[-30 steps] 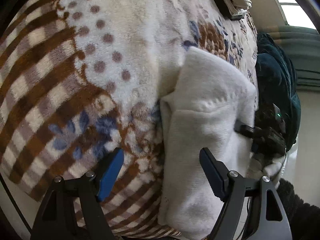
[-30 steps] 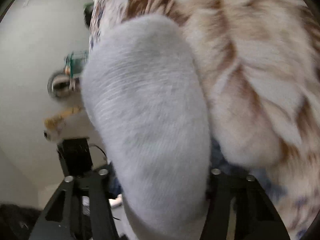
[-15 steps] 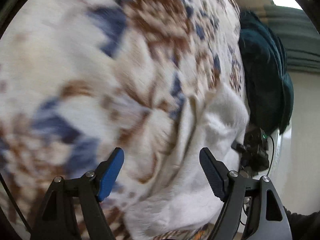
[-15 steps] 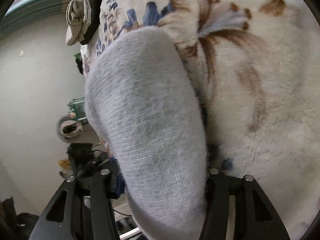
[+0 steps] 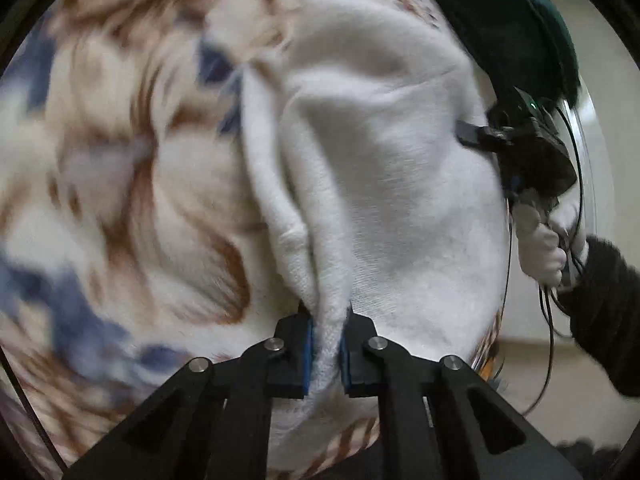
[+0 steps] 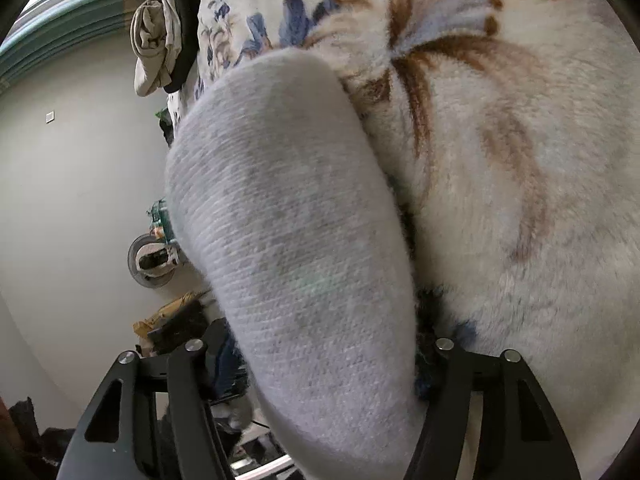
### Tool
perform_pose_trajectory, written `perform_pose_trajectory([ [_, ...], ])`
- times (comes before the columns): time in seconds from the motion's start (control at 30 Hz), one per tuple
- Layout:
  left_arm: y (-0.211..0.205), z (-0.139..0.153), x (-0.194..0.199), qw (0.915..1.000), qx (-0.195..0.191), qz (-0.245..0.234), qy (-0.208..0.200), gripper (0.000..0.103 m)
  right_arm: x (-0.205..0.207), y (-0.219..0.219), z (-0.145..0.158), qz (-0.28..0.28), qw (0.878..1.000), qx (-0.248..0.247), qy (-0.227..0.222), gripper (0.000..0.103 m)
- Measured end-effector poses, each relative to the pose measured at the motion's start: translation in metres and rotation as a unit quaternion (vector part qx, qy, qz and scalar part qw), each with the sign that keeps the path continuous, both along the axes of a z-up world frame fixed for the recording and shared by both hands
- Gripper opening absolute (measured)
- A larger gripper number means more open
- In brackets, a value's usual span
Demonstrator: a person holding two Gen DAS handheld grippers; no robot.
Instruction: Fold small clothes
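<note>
A white sock [image 5: 384,184] lies on a fleece blanket [image 5: 132,168] with brown and blue flowers. My left gripper [image 5: 326,346] is shut on a pinched ridge of the sock's near edge, blue pads on both sides. In the right wrist view the sock [image 6: 296,248] fills the middle and drapes over my right gripper [image 6: 320,412], hiding its fingertips; the arms stand wide apart. The right gripper also shows in the left wrist view [image 5: 528,148] at the sock's right edge, one finger lying on the cloth.
The blanket [image 6: 500,140] covers the surface. Folded beige and black clothes [image 6: 168,36] lie at its far edge. A dark green cloth [image 5: 540,20] sits beyond the sock. A gloved hand [image 5: 548,240] holds the right gripper. Floor clutter [image 6: 160,252] lies left.
My left gripper moved in to the sock's near edge and closed on it; it was wide open before. The right gripper stayed with the sock.
</note>
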State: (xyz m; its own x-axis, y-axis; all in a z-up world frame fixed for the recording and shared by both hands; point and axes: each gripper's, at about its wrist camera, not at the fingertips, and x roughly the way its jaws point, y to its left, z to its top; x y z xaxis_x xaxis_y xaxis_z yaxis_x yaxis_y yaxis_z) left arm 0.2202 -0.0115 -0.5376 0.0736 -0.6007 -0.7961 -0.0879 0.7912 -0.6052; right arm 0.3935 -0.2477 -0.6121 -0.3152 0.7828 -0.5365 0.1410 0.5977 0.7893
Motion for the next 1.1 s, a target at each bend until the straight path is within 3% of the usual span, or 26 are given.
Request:
perform_pose_trajectory([
  [0.07,0.013,0.014,0.012,0.9995,0.018,-0.022,-0.011,0.009,-0.006,-0.010,0.007,-0.002,1.000,-0.001,-0.004,0.065],
  [0.13,0.015,0.008,0.014,0.9987,0.014,-0.046,0.013,0.014,-0.007,-0.008,0.009,0.001,1.000,0.000,-0.004,0.065],
  [0.23,0.034,-0.006,0.009,0.9977,0.017,-0.035,0.056,0.032,-0.007,-0.010,0.005,0.005,1.000,-0.002,0.006,0.069],
  [0.3,0.055,-0.004,0.006,0.9979,-0.036,0.027,0.046,0.060,-0.005,-0.009,0.003,0.005,1.000,-0.005,0.017,0.072],
  [0.33,0.068,-0.003,0.004,0.9942,-0.071,0.074,0.034,0.067,-0.004,-0.010,0.003,0.008,1.000,0.000,0.021,0.074],
  [0.37,0.080,-0.006,0.004,0.9834,-0.118,0.136,0.018,0.070,-0.003,-0.010,0.002,0.012,1.000,0.003,0.020,0.077],
  [0.43,0.081,-0.021,0.010,0.9733,-0.145,0.177,0.021,0.070,-0.003,-0.012,0.002,0.026,0.999,0.010,0.020,0.079],
  [0.47,0.077,-0.029,0.014,0.9722,-0.146,0.182,0.023,0.070,-0.004,-0.013,0.001,0.034,0.999,0.011,0.022,0.082],
  [0.6,0.057,-0.049,0.047,0.9766,-0.128,0.171,0.026,0.070,-0.007,-0.020,-0.004,0.036,0.999,0.019,0.033,0.084],
  [0.8,0.038,-0.044,0.058,0.9750,-0.138,0.174,-0.001,0.069,-0.013,-0.007,0.000,0.081,0.997,0.010,0.006,0.089],
  [0.83,0.036,-0.043,0.059,0.9744,-0.143,0.173,-0.009,0.066,-0.015,-0.005,0.001,0.084,0.996,0.012,-0.003,0.089],
  [0.9,0.029,-0.041,0.062,0.9731,-0.154,0.170,-0.014,0.025,-0.019,-0.004,0.002,0.071,0.997,0.009,-0.022,0.073],
  [0.93,0.023,-0.040,0.065,0.9751,-0.150,0.163,-0.010,0.024,-0.022,-0.005,0.002,0.061,0.998,-0.002,-0.025,0.063],
  [0.97,0.021,-0.038,0.070,0.9766,-0.144,0.159,-0.014,0.024,-0.024,-0.005,0.003,0.054,0.998,-0.006,-0.026,0.059],
  [1.1,0.031,-0.025,0.075,0.9751,-0.149,0.163,-0.016,0.020,-0.030,-0.013,0.016,0.014,1.000,-0.003,-0.019,0.055],
])
